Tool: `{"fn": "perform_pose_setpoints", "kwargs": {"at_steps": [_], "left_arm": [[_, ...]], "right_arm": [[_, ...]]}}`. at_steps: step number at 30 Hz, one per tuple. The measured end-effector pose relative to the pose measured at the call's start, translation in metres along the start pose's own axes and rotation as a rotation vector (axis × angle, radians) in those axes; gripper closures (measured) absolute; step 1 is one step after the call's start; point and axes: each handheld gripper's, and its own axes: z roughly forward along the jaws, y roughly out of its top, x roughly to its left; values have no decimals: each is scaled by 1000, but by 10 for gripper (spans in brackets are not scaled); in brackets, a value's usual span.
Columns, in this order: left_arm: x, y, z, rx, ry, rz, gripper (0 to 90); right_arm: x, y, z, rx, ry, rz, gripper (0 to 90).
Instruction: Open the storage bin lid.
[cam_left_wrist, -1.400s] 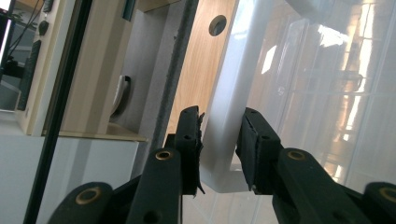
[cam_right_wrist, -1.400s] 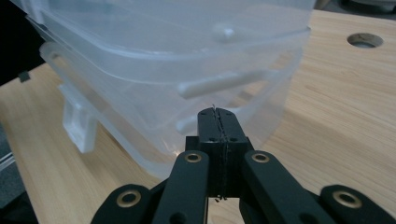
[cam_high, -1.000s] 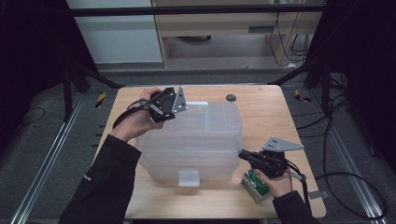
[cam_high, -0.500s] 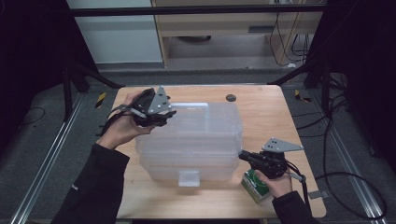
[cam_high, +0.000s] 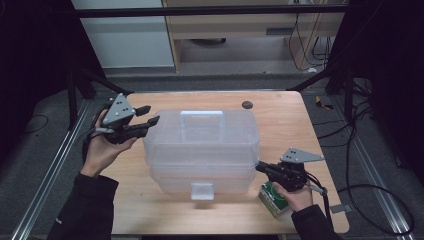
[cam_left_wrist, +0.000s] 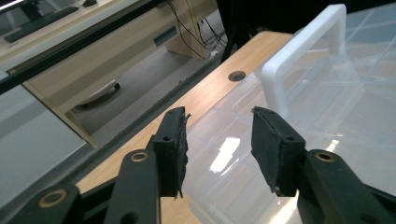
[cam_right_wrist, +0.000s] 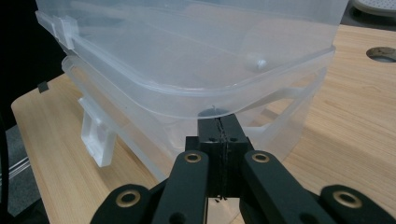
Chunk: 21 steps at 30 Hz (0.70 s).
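Observation:
A clear plastic storage box (cam_high: 202, 150) with a white handle (cam_high: 201, 116) on its lid stands mid-table. My left gripper (cam_high: 150, 115) hovers by the box's left top edge. In the left gripper view its jaws (cam_left_wrist: 219, 126) are open over the lid's edge (cam_left_wrist: 233, 154) with nothing between them, and they have just been closing a little. The handle (cam_left_wrist: 303, 51) lies beyond them. My right gripper (cam_high: 260, 167) is shut at the box's front right corner. In the right gripper view its tips (cam_right_wrist: 219, 123) sit right under the lid's rim (cam_right_wrist: 187, 100).
A green carton (cam_high: 274, 199) lies on the table (cam_high: 310, 125) under my right hand. A white latch (cam_high: 202, 190) hangs at the box's front, also seen as the latch (cam_right_wrist: 95, 135). A round cable hole (cam_high: 247, 105) sits behind the box. Dark metal rails flank the table.
My left gripper has moved left, off the lid's top near the handle to the box's left edge. The right gripper has stayed put.

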Motion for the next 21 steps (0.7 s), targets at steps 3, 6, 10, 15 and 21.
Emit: {"fn": "perform_pose_setpoints", "kwargs": {"at_steps": [3, 6, 10, 15, 21], "left_arm": [[4, -10, -8, -29, 24, -57, 596], [9, -17, -14, -59, 46, -113, 636], [10, -29, -26, -93, 89, -189, 705], [9, -51, -35, -91, 118, -264, 791], [7, -82, -40, -63, 136, -314, 855]], "right_arm": [[-1, -1, 1, 5, 1, 1, 900], [-1, -1, 1, 6, 0, 0, 900], [-1, -1, 1, 8, 1, 3, 900], [-1, 0, 0, 8, -4, -1, 900], [-1, -1, 0, 7, -2, 2, 900]]}}
